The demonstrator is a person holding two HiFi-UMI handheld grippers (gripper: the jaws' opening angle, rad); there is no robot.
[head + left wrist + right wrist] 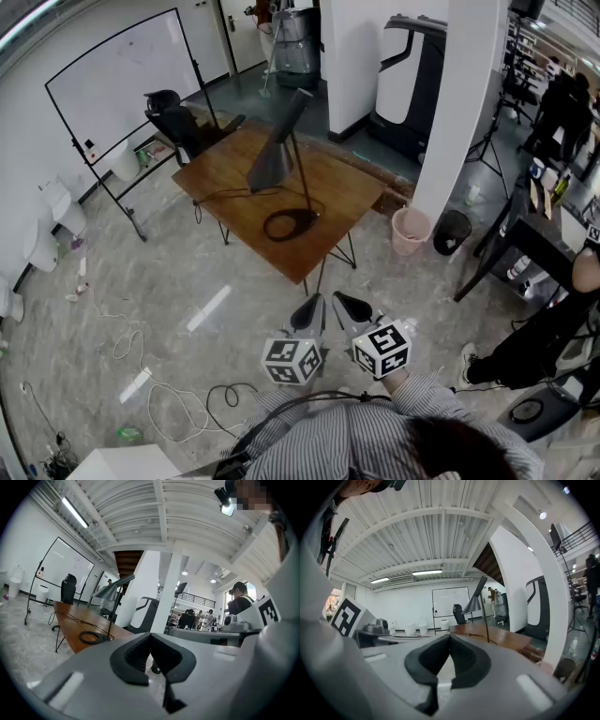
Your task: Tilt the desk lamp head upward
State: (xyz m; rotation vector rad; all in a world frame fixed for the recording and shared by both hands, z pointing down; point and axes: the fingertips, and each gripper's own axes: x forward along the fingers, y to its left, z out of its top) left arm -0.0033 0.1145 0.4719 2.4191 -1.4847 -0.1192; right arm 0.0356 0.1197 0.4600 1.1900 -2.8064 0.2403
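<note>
Head view: nothing done yet, judging by the pose. Seeing lamp [298, 159] on table [220, 173], with base [291, 225] toward the near corner and head [272, 164] aimed down over the middle. Holding left gripper [309, 309] and right gripper [349, 307] side by side, off the table and out past that near corner, well apart from the lamp. Reading both as closed with nothing in them. Touching nothing.

Left gripper view: confirms left gripper [150, 653] has jaws together, nothing between the pads. Puts the lamp up and left of the jaws, far off across open floor. Shows head [110, 590] sloping down toward the table [70, 616], and base [89, 637] close to the near edge.

Right gripper view: same for right gripper [450, 660], pads meeting, empty. Puts head [473, 603] above and slightly right of the jaw line, hanging over the table [497, 637], well apart from the gripper. No contact anywhere.

Remaining, as a judgement: all of it. Need to walk up to the near corner, open one gripper, take the head or get under its rim, then swing it upward. Probably worth steadying the base or stem with the other gripper so the lamp doesn't slide toward the edge.
</note>
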